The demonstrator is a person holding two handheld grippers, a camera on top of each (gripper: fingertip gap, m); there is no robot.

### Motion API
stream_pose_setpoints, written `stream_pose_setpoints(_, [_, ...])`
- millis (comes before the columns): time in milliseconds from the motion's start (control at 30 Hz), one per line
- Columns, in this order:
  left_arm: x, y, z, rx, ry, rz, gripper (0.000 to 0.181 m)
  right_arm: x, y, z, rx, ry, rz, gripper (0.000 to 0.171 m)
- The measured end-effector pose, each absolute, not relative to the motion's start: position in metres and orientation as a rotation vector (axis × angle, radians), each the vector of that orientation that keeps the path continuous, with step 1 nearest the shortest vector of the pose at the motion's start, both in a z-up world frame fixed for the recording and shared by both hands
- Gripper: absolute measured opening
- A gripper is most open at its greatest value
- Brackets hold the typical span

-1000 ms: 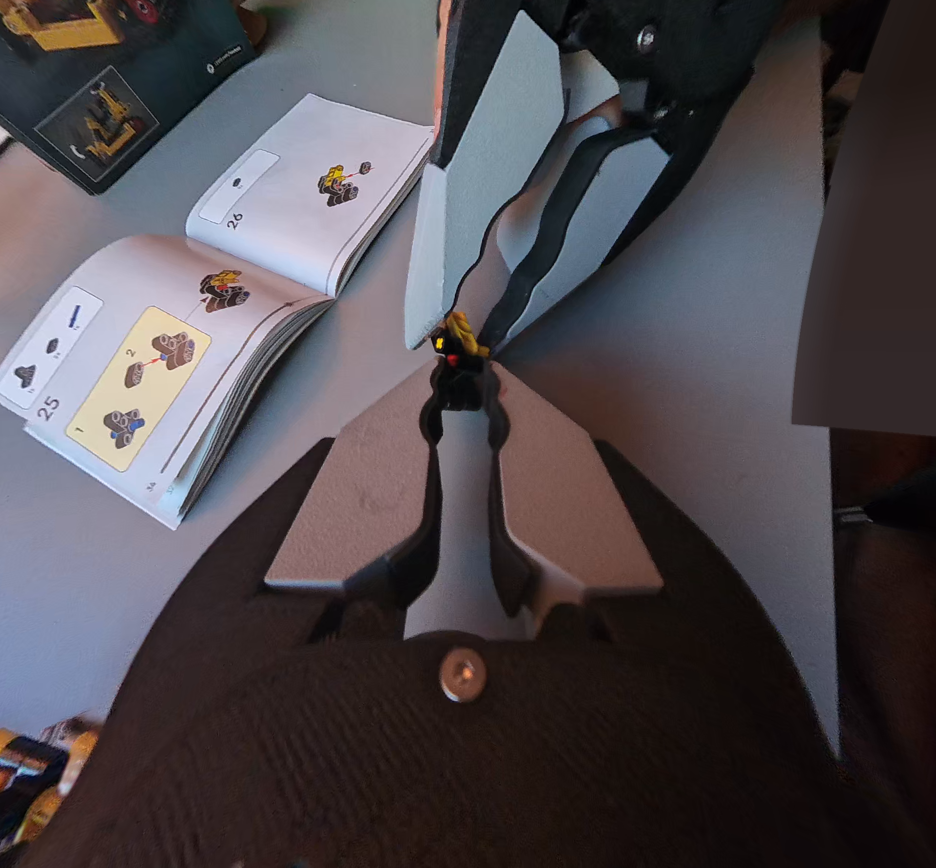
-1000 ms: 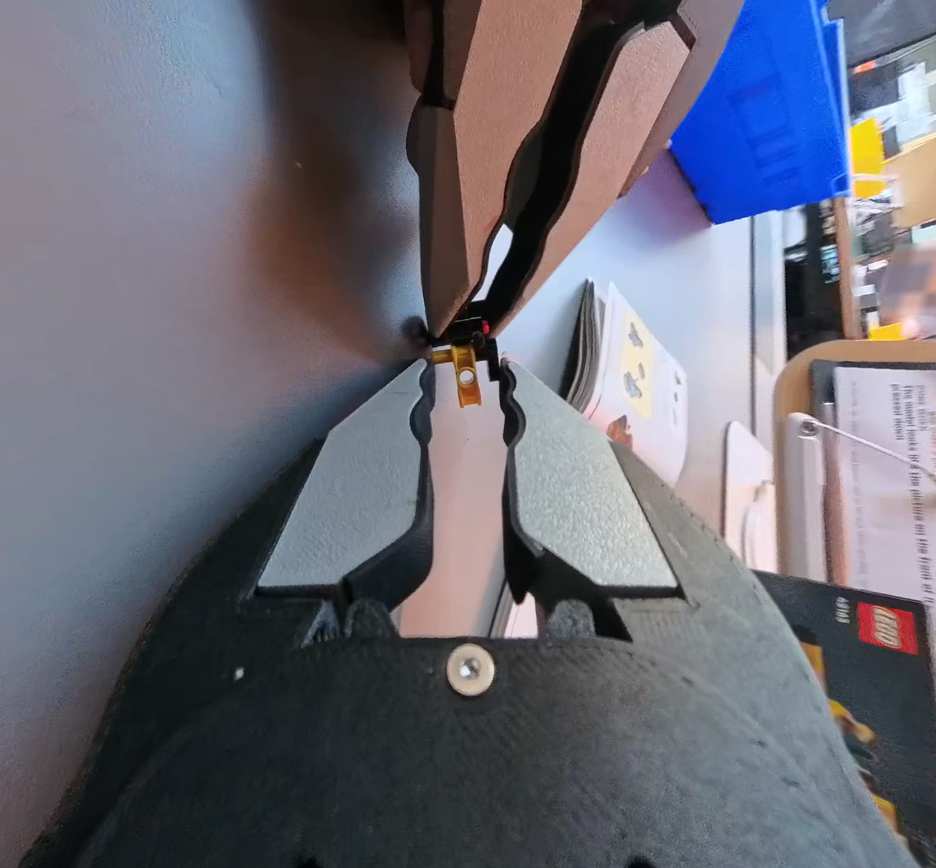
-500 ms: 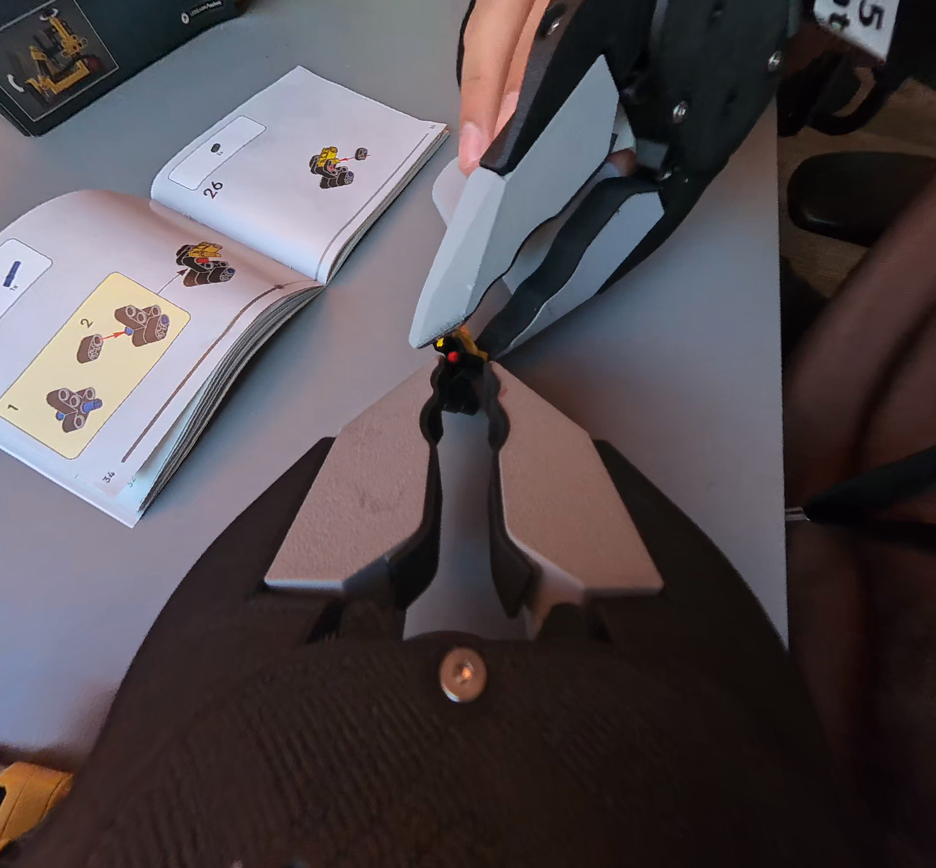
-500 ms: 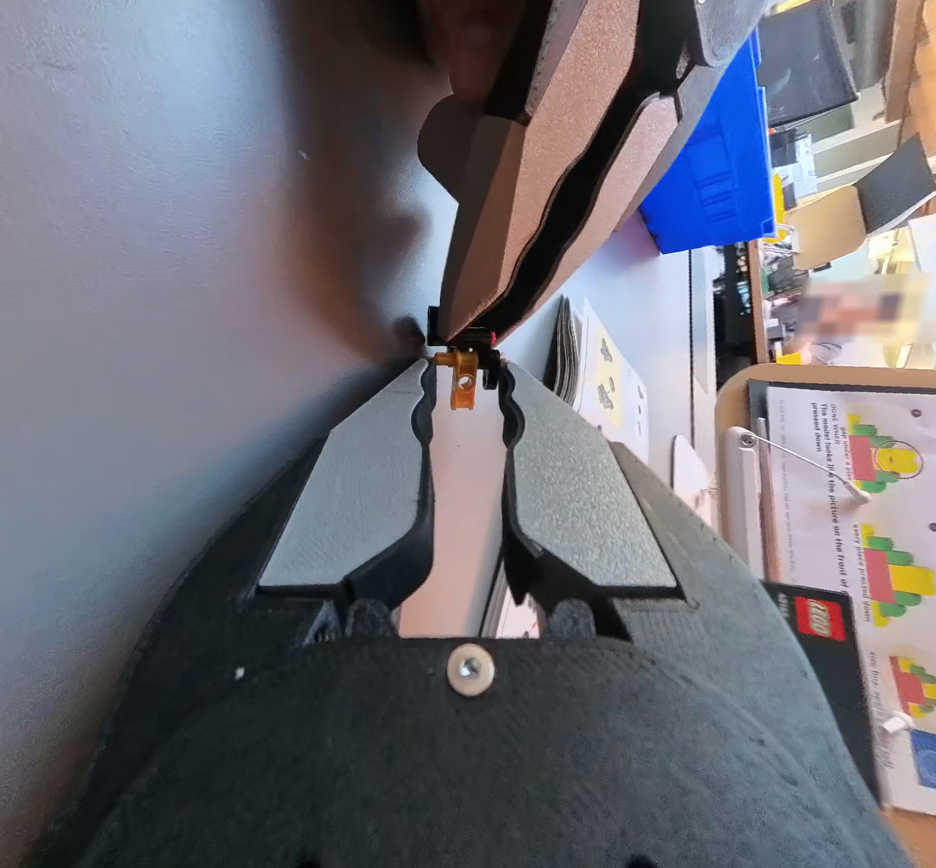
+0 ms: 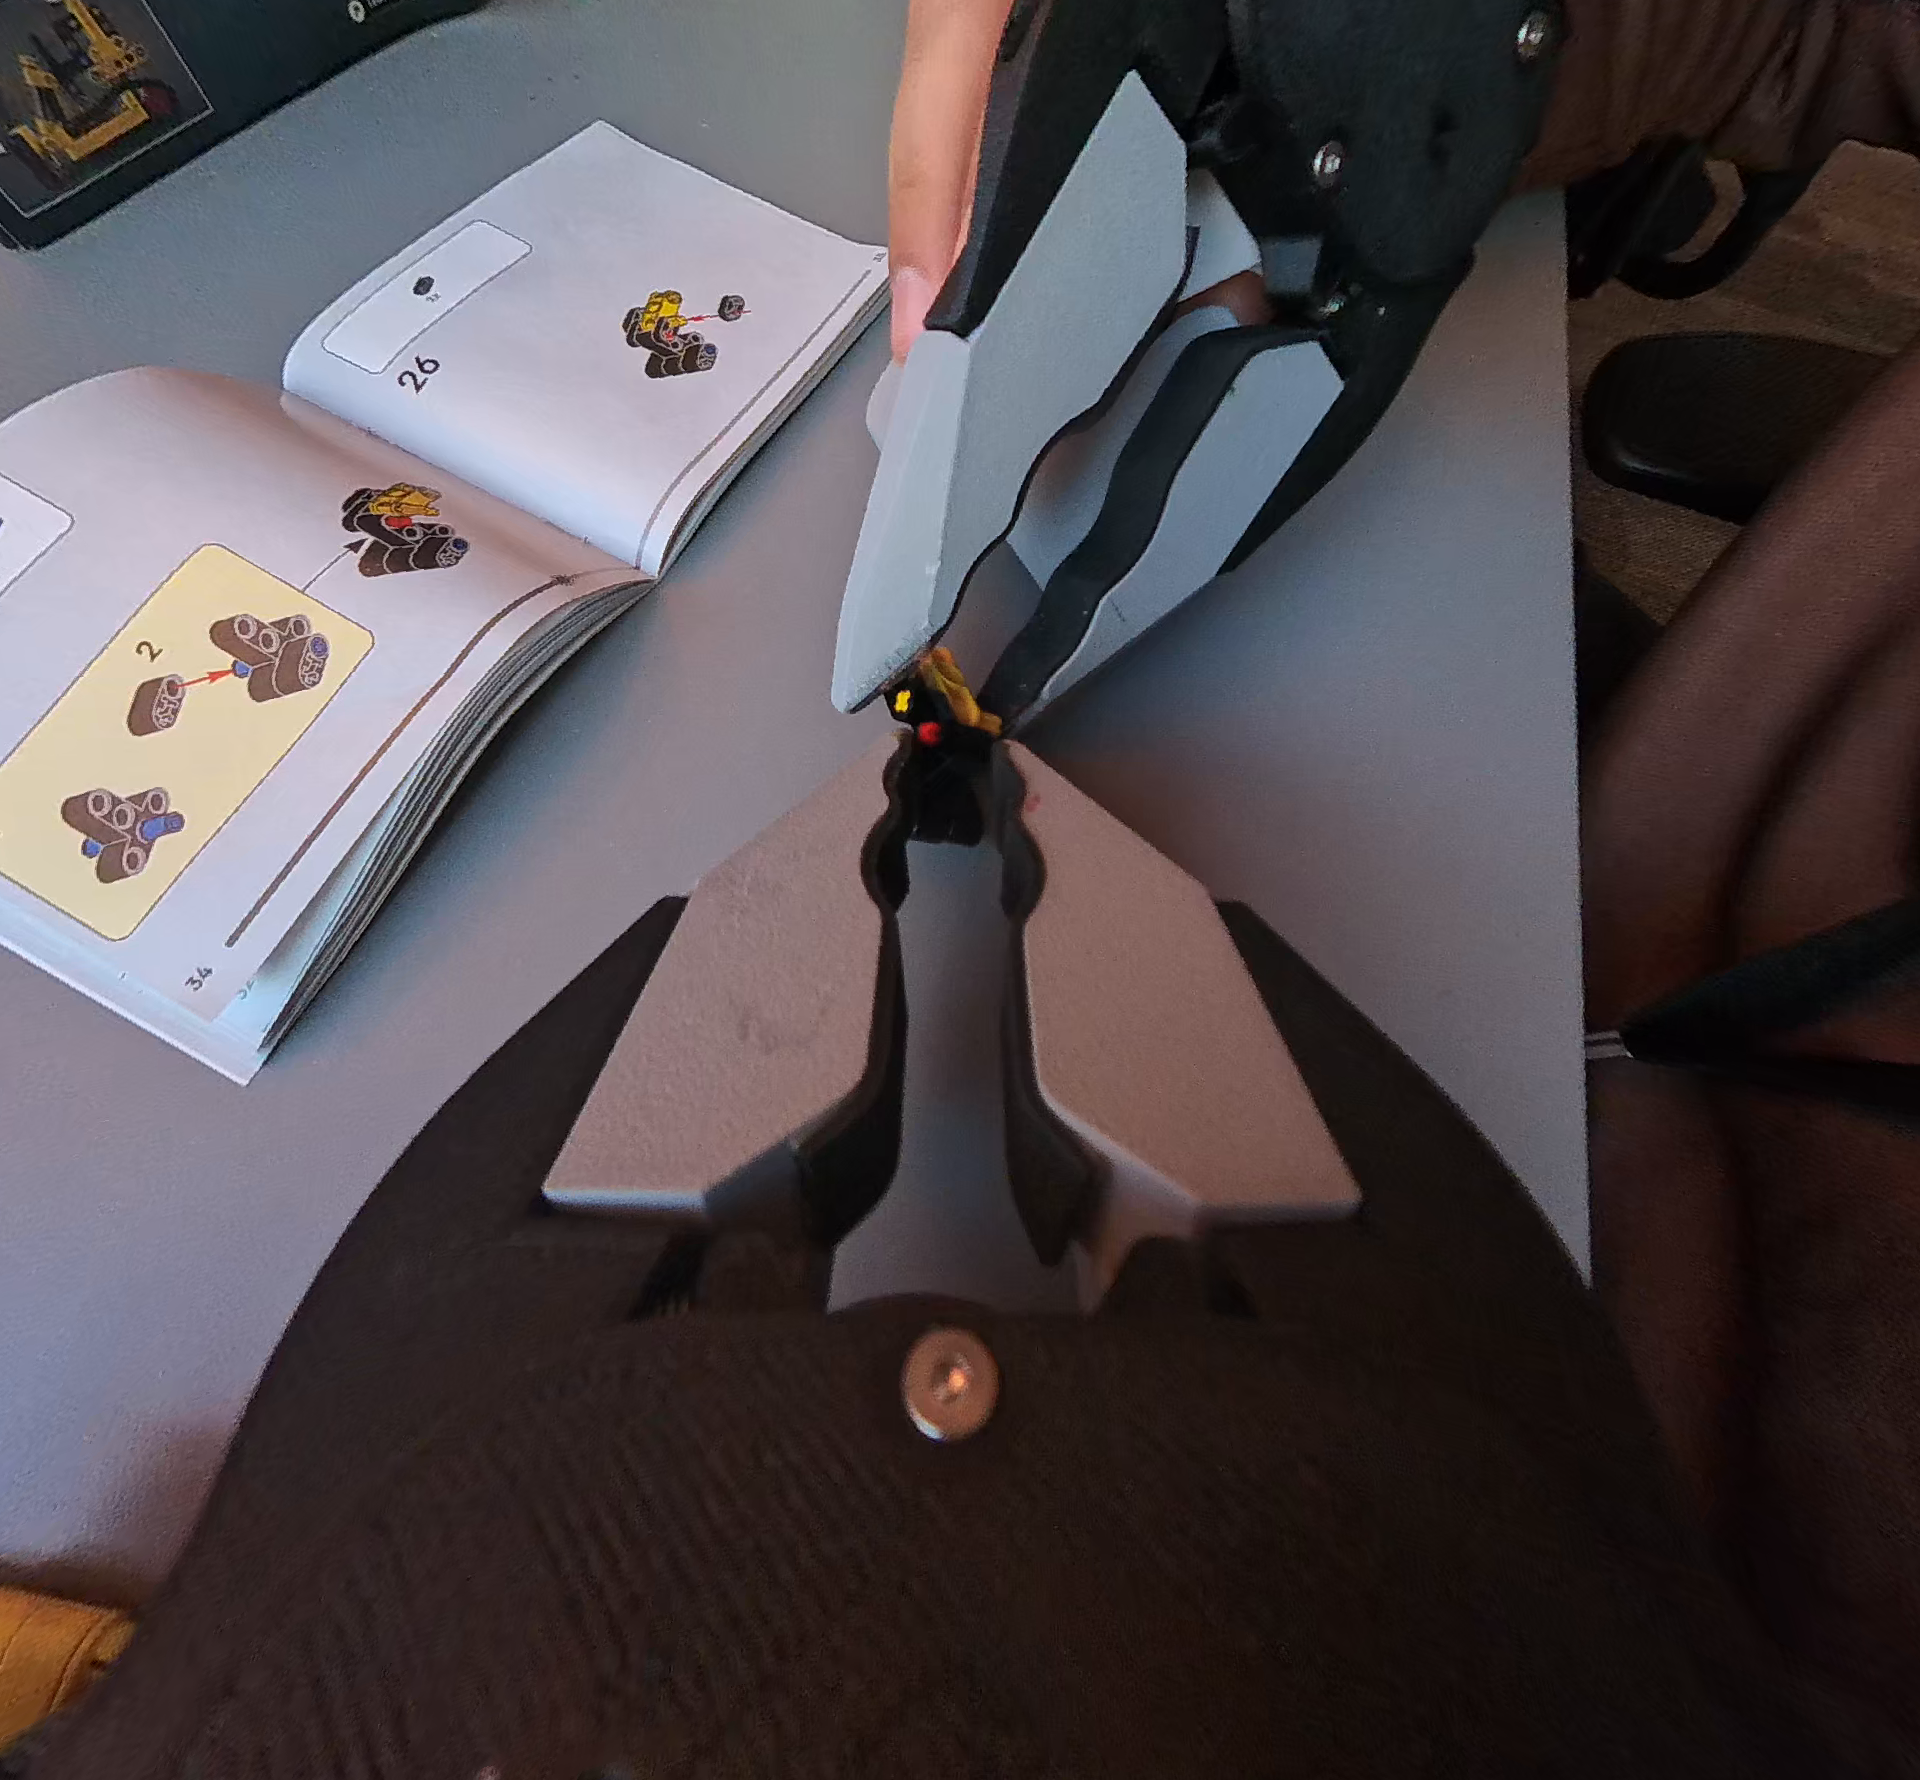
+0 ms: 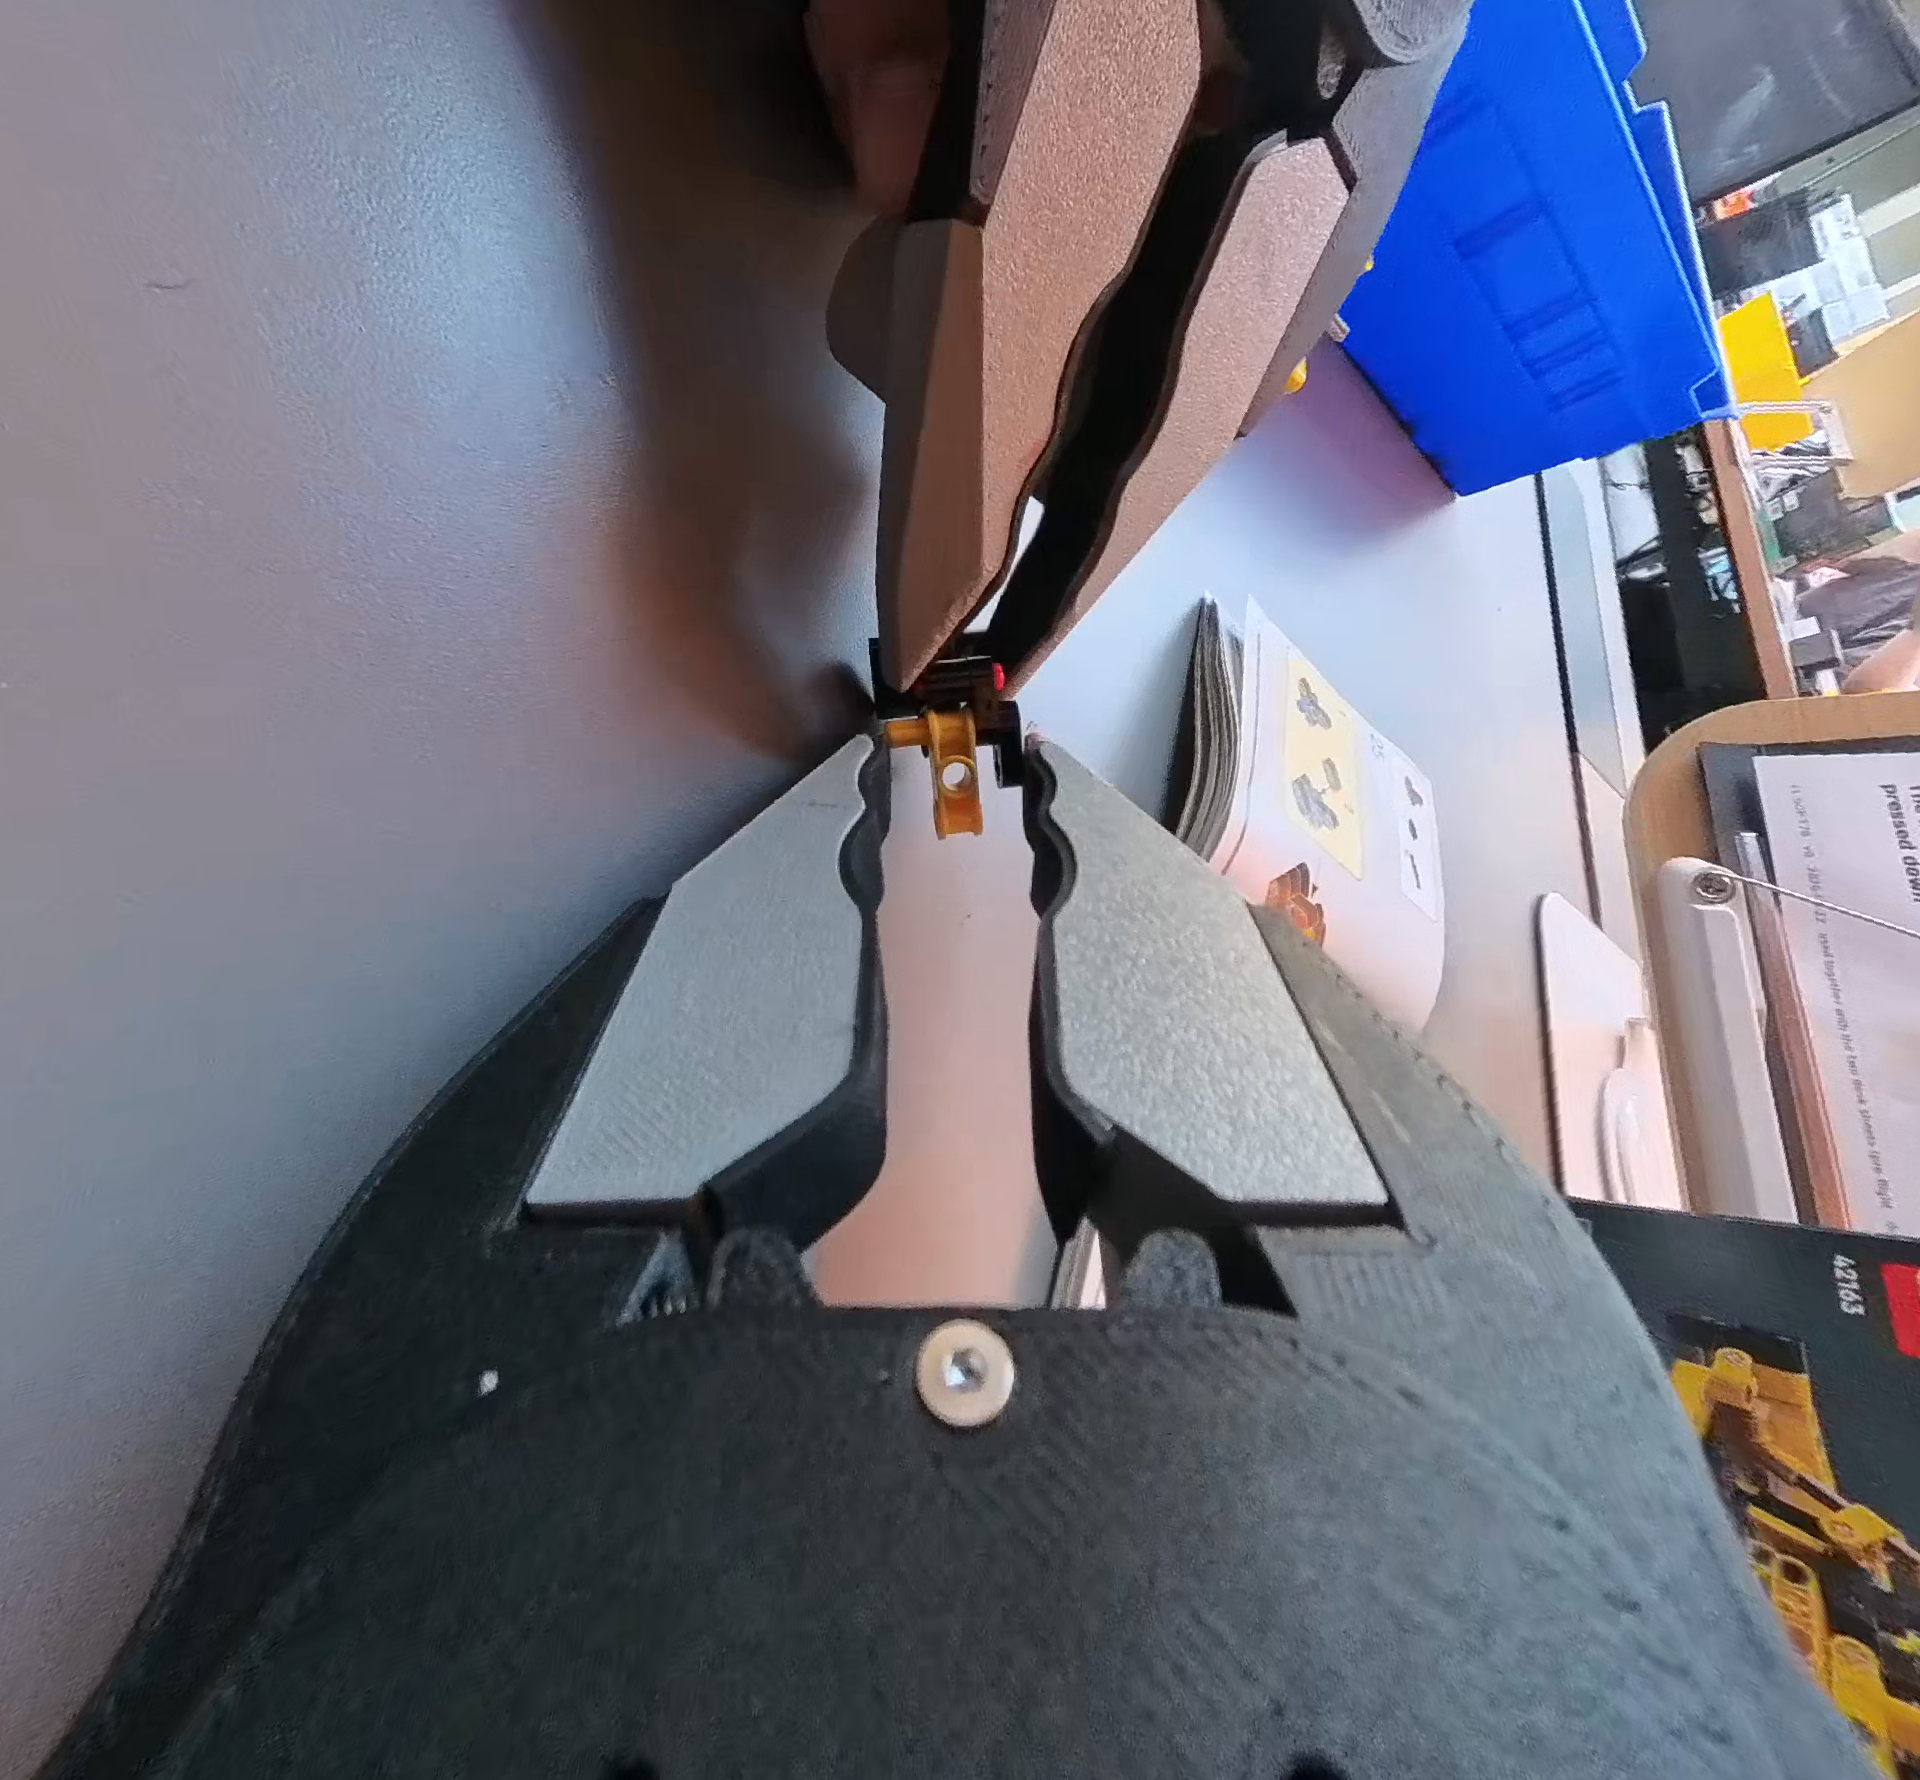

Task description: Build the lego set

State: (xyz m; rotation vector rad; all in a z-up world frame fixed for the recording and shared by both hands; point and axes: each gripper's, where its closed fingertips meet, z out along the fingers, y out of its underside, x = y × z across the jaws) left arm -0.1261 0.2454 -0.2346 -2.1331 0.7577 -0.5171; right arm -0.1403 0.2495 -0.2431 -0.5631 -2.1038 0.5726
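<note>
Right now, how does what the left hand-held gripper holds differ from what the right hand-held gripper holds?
The left hand-held gripper pinches the black piece; the right hand-held gripper is closed around the yellow piece.
The black piece looks bulkier and carries a red dot; the yellow piece is slim, with a round hole.
Both pieces meet tip to tip above the grey table, and both grippers are shut.

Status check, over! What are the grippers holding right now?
Left gripper shut on black lego assembly. Right gripper shut on yellow lego piece. Tips meeting above table. Nothing blocking.
</note>
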Motion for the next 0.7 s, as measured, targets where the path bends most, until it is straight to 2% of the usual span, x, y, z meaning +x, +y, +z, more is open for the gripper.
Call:
stream_pose_setpoints(167, [-0.1250,0.2440,-0.2345,-2.139,0.752,-0.561,0.010,-0.1397,0.2512,-0.2416,-0.613,-2.113,0.658,0.030])
stream_pose_setpoints(367, [-0.1235,0.2425,-0.2347,-2.142,0.755,-0.582,0.010,-0.1381,0.2500,-0.2422,-0.581,-2.116,0.647,0.018])
stream_pose_setpoints(700, [-0.1253,0.2443,-0.2346,-2.142,0.742,-0.557,0.010,-0.1381,0.2494,-0.2439,-0.597,-2.126,0.638,0.021])
